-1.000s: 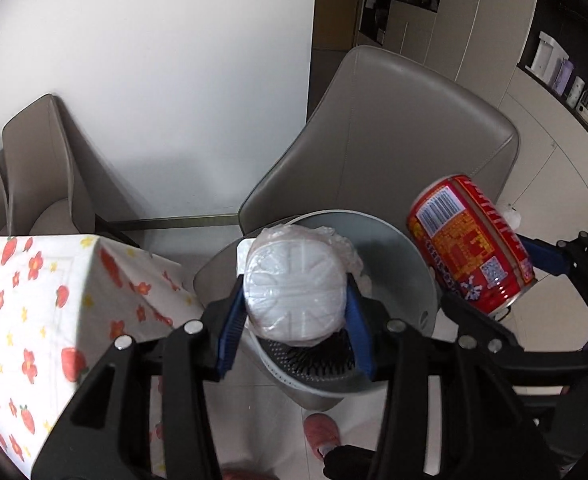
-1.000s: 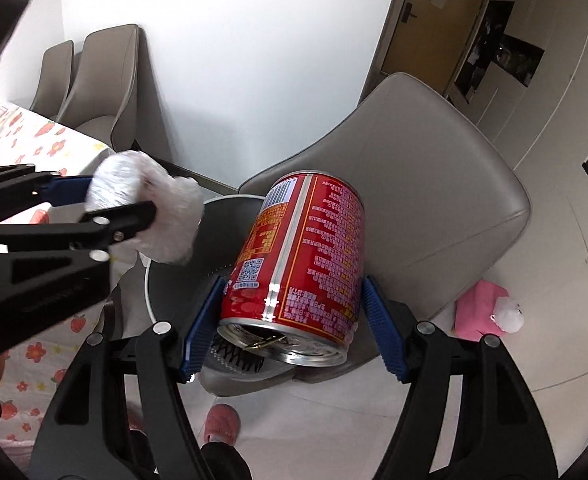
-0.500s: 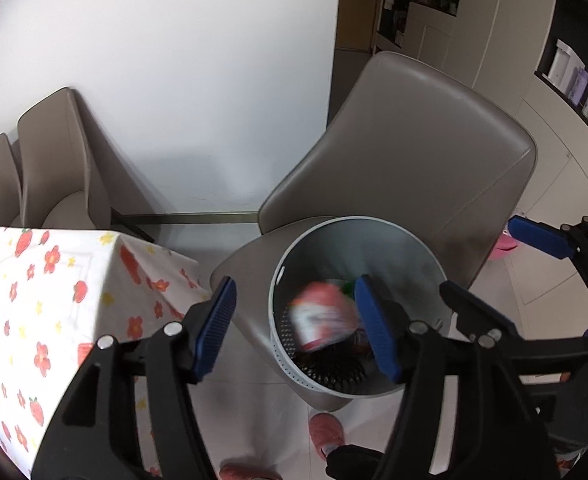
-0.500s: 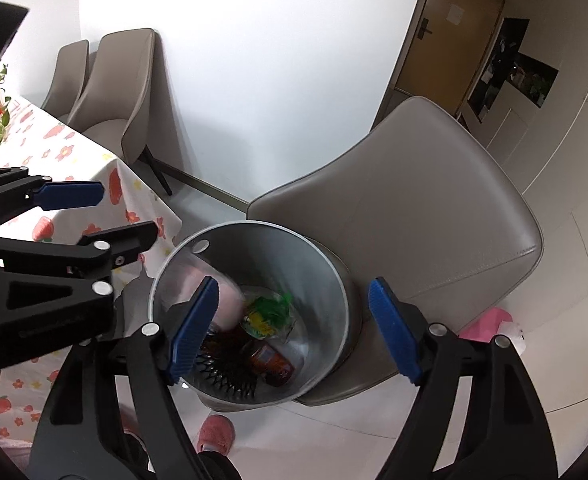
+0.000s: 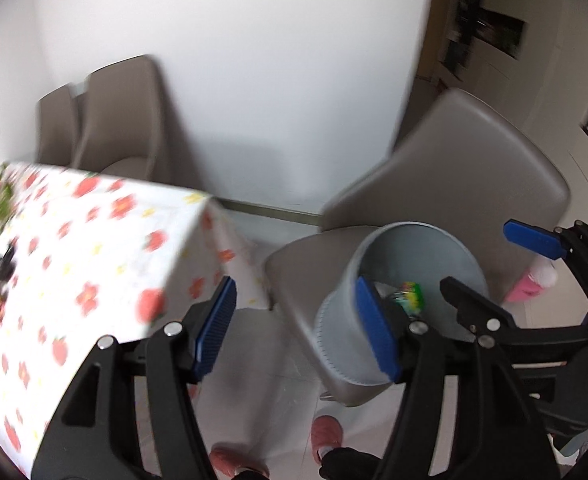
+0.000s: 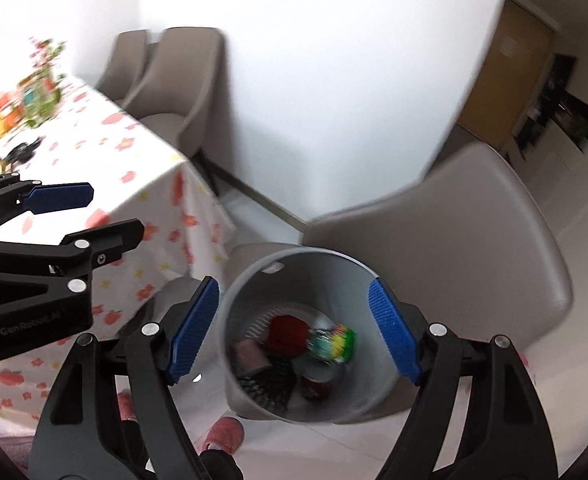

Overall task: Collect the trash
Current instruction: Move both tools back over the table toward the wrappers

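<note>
**Surfaces Around the Bin**

I am looking at a bin (image 6: 249, 280) with a smooth, matt grey wall and a perforated floor. Behind it, a chair (image 6: 474, 232) is showing smooth, faintly sheened upholstery. Beside the bin, a floral tablecloth (image 5: 93, 264) is hanging like soft cloth. My right gripper (image 6: 294, 328) is showing ribbed blue pads (image 6: 394, 332) on matt black plastic.

Left gripper (image 5: 296, 330): jaws spread wide, nothing between the blue pads, fingers pointing toward 12 o'clock. Right gripper (image 6: 294, 330): jaws likewise wide apart and empty; the left gripper (image 6: 89, 212) lies at its 10 o'clock.
</note>
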### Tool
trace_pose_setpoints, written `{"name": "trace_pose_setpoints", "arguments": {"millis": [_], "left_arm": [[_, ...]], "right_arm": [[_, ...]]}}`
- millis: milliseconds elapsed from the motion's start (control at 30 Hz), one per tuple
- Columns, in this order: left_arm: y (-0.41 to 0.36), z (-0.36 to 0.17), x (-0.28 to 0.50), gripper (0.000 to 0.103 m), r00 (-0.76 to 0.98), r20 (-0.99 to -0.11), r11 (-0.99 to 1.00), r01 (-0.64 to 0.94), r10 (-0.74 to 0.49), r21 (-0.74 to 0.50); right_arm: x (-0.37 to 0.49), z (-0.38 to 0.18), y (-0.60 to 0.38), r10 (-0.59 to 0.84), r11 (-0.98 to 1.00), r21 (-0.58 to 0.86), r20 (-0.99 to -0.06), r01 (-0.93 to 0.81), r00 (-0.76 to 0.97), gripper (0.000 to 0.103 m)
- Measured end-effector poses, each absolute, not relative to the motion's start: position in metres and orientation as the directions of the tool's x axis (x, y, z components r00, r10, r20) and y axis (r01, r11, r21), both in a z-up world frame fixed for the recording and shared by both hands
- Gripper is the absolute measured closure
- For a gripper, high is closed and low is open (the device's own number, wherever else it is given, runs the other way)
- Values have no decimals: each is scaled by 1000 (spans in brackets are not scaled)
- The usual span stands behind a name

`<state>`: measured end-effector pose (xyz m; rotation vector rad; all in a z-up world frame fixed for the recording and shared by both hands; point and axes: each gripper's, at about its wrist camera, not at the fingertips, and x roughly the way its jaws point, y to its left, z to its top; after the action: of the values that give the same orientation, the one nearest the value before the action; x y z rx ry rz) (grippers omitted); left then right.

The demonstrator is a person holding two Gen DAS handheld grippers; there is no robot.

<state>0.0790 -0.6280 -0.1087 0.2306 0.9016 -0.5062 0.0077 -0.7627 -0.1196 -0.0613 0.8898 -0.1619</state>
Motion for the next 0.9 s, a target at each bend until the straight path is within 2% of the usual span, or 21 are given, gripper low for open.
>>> {"name": "trace_pose_setpoints", "arguments": {"millis": [233,433,900], "left_arm": [[-509,-105,89,40,580,-797,964,266,-170,-12],[-382,-99,90,40,610,-791,996,89,-57,-3],[-104,-86,80,40,628,-773,996,-71,89,57]], "right_arm": [[55,-121,-664,-9,986,-111,-773,-121,634,28],[82,-116,-540,102,954,-109,-761,-281,641,28],[111,-105,-274,243,916,-28,-754,-399,610,29]]}}
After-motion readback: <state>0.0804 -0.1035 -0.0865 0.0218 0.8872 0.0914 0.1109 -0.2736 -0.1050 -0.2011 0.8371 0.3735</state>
